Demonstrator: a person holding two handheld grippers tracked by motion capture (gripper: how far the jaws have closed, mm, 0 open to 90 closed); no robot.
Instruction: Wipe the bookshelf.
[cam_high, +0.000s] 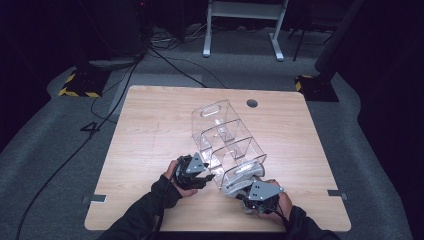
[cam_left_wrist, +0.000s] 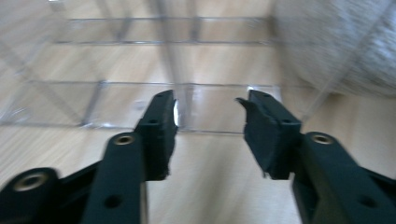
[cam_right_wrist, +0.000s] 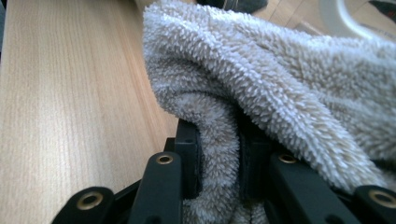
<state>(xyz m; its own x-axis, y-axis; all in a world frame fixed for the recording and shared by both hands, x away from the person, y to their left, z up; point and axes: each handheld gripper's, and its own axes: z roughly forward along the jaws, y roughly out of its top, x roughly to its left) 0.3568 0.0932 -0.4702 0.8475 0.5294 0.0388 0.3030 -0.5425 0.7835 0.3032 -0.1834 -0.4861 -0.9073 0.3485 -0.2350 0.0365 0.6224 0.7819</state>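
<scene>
Clear organizer (cam_high: 225, 137) lies tilted on the table (cam_high: 150, 130), running from about 12 o'clock of the table centre down toward 5 o'clock. Its handle cut-out end points to the far edge; its open near end sits between the two grippers. Dividers split it into several compartments.

Grey fluffy towel (cam_high: 239, 180) sits at the near end of the organizer, at roughly 5 o'clock from table centre. In the high view part of it lies inside the nearest compartment and part hangs out toward the person.

Right gripper (cam_high: 250, 197): clenched on the towel. In the right gripper view a fold of towel (cam_right_wrist: 261, 88) is pinched between the pads of the right gripper (cam_right_wrist: 218, 163), with the rest of the pile bunched up beyond and to the right of the tips. Bare table (cam_right_wrist: 70, 93) shows to the left.

Left gripper (cam_high: 202, 176): released, nothing held. It sits at 9 o'clock of the organizer's near end, just beside the clear wall. In the left gripper view the left gripper (cam_left_wrist: 208, 114) has a wide gap with only the organizer's wall (cam_left_wrist: 140, 100) behind it; the picture is blurred. Towel (cam_left_wrist: 336, 42) appears through the plastic at 2 o'clock.

A round grommet (cam_high: 252, 103) sits near the table's far edge, at 1 o'clock.
</scene>
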